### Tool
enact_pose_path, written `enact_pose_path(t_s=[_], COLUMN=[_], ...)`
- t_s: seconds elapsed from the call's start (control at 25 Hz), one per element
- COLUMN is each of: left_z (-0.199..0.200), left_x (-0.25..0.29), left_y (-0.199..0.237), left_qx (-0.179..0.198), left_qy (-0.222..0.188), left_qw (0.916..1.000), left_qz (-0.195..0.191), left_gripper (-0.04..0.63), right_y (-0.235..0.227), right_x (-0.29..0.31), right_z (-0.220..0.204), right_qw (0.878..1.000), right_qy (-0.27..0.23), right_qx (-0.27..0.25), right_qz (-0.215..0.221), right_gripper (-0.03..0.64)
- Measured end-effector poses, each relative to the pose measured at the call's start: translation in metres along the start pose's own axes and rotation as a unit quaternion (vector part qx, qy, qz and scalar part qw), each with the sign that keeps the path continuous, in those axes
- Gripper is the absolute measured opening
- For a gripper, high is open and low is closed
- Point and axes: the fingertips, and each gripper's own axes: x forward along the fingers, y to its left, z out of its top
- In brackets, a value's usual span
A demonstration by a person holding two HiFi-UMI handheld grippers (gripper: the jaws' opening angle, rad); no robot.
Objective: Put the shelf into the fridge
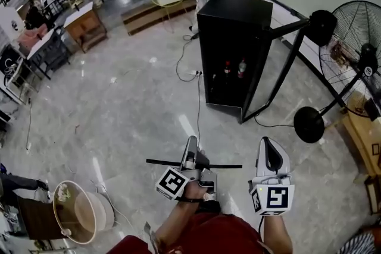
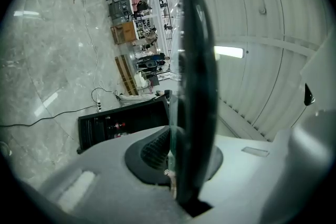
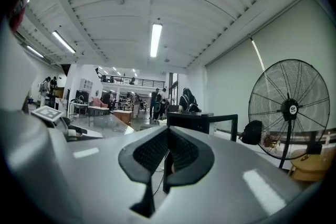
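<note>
Shelf point(image 1: 229, 166): a thin, dark-edged pane that we see edge-on in the head view as a dark line running crosswise, well short of the fridge point(image 1: 235, 27) with bare floor between.
Shelf in the jaws: in the left gripper view it stands edge-on right between the two jaws, running up from the pads and across the middle of the picture.
Left gripper point(image 1: 190, 146): we have its jaws clamped on the shelf, almost fully together, with the pads pressing on the pane from both sides, and it points toward the fridge.
Right gripper point(image 1: 271, 149): its jaws are closed together with nothing between them. It sits just beside the shelf's right end, apart from it, and also points toward the fridge.
Fridge: black and upright, straight ahead of both grippers.
Door point(image 1: 280, 62): swung open to the fridge's right.
Bottles point(image 1: 233, 70): two with red labels, low inside the fridge.
Fan point(image 1: 351, 38): a large standing one, to the right of the fridge beyond the open door.
</note>
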Motion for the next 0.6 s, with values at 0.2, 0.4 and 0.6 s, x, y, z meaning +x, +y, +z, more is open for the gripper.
enact_pose_path(t_s=[0.2, 0.4, 0.6], left_z=[0.021, 0.031, 0.029], left_x=[0.035, 0.06, 0.079], left_y=[0.021, 0.036, 0.055], left_qx=[0.005, 0.003, 0.009], left_qy=[0.014, 0.023, 0.034], left_qw=[0.9998, 0.9996, 0.9988], left_qz=[0.012, 0.018, 0.034], left_gripper=[0.015, 0.015, 0.015], right_y=[0.004, 0.004, -0.005], right_x=[0.04, 0.065, 0.082], right_z=[0.0, -0.004, -0.016], right_qw=[1.0, 1.0, 0.999], right_qy=[0.004, 0.008, 0.017], right_qx=[-0.007, -0.007, 0.002], right_qz=[-0.012, -0.023, -0.033], right_gripper=[0.002, 0.002, 0.002])
